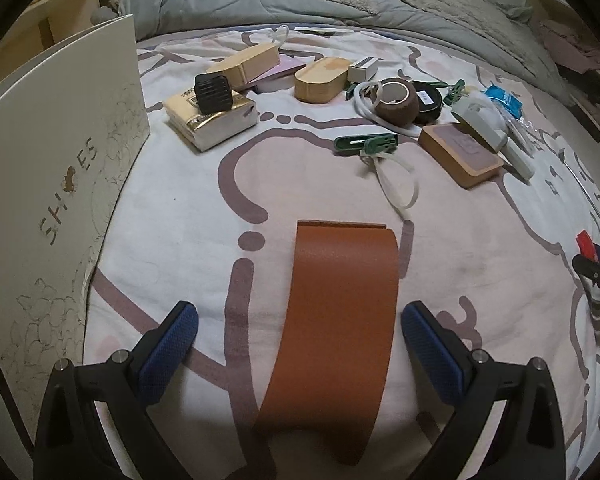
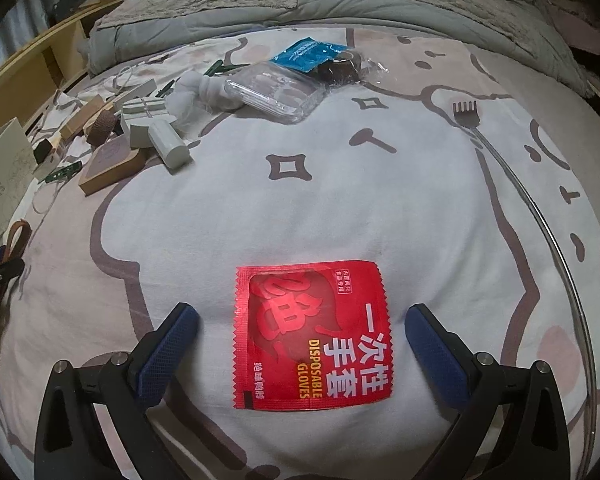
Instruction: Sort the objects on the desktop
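In the left wrist view my left gripper (image 1: 299, 322) is open, its blue fingers either side of an orange-brown curved leather piece (image 1: 336, 320) lying on the bed sheet. In the right wrist view my right gripper (image 2: 302, 322) is open, its fingers either side of a flat red packet of disposable gloves (image 2: 312, 336). Neither gripper touches its object. Beyond the left gripper lie a tissue pack (image 1: 212, 120), a wooden case (image 1: 320, 79), a brown tape roll (image 1: 396, 100) and a green clip (image 1: 366, 145).
A white shoe box (image 1: 56, 168) stands at the left. A clear plastic box (image 2: 276, 92), a white cylinder (image 2: 169, 144) and a metal back scratcher (image 2: 512, 184) lie on the sheet (image 2: 300, 200). A grey quilt (image 2: 260, 4) is bunched at the far side.
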`<state>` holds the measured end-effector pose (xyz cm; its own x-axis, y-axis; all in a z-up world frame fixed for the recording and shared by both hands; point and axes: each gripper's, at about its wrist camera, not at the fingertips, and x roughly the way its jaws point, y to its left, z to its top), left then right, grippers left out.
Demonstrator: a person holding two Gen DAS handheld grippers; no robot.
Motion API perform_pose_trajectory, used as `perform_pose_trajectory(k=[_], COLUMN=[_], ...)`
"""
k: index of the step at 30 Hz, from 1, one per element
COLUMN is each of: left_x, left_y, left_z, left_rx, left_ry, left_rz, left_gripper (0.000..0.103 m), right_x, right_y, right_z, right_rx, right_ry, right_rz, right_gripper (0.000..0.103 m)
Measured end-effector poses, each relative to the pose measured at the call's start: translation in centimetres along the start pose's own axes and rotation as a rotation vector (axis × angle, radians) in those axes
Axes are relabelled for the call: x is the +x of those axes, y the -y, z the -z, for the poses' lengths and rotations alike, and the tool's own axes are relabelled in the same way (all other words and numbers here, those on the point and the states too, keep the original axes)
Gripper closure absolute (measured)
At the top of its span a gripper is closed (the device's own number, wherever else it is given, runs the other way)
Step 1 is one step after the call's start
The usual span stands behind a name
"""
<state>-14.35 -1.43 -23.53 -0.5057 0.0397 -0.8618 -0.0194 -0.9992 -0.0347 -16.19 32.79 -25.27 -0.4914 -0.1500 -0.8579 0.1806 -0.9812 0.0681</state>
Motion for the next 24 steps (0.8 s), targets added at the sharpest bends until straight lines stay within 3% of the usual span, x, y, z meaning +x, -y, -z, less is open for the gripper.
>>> perform_pose_trajectory(k=[11, 17, 24], left_x=[0.1, -0.3, -1.0], left_y=[0.0, -0.1, -0.2], left_z=[0.3, 0.2, 0.1], left_rx=[0.002, -0.007, -0.030], left_ry=[0.006, 0.017, 0.031], left_rz=[0.001, 0.003, 0.024], left_gripper=[0.000, 0.004, 0.036], right_x=[-1.3, -1.5, -1.6], right_y=[0.1, -0.4, -0.6], right_z=[0.3, 0.3, 0.1], right_rx=[-0.014, -0.033, -0.031], right_ry=[0.010, 0.001, -0.018], right_rz=[0.011, 0.028, 0.035], right_gripper=[0.036, 0.040, 0.042])
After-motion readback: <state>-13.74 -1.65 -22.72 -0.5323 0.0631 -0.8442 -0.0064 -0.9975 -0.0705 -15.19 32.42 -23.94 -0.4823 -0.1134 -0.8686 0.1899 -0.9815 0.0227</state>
